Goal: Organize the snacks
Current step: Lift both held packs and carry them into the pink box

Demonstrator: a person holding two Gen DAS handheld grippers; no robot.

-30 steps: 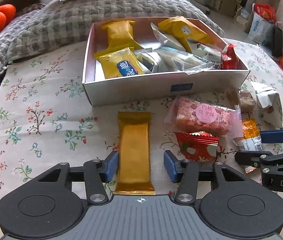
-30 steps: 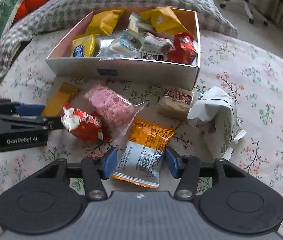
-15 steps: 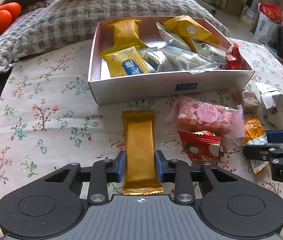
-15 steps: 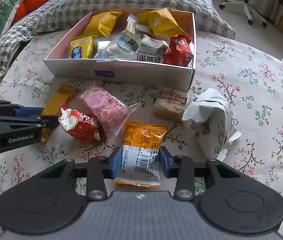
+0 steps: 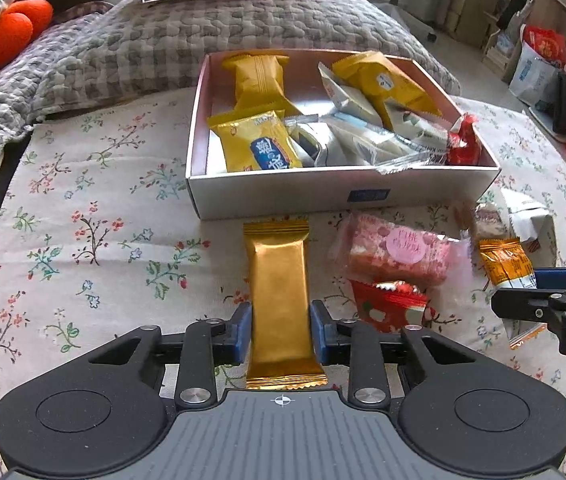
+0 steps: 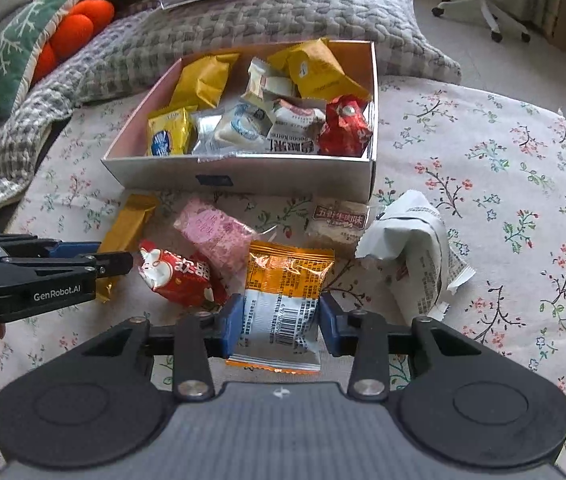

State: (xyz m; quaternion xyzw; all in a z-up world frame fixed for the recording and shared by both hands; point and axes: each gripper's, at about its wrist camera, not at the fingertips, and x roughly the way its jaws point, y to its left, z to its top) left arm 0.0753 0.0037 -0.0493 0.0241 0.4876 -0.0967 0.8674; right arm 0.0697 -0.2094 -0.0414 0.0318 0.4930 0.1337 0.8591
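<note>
The gold bar [image 5: 281, 292] lies lengthwise on the floral cloth [image 5: 83, 248], its far end just short of the box's near wall, and the left gripper [image 5: 281, 334] is closed on its lower half, blue pads pressed to both long edges. Beside it, the right gripper [image 6: 279, 326] is clamped the same way on the orange-and-white packet [image 6: 283, 300], barcode side up.

Between the two held snacks sit a red packet [image 6: 177, 278] and a pink wrapped cake [image 6: 215, 234], touching each other. The right wrist view shows plainly what the left one only blurs at its edge: a brown-labelled square cake [image 6: 339, 222] just in front of the box's right corner, and a crumpled white wrapper [image 6: 411, 252] next to it.

The white box [image 5: 323, 196] holds a loose heap: two large yellow packs at the back, a smaller yellow one with a blue label front left, silver and white sachets in the middle, and a red foil sweet [image 6: 345, 128] in the front right corner. A grey checked quilt [image 5: 143, 48] lies behind the box.
</note>
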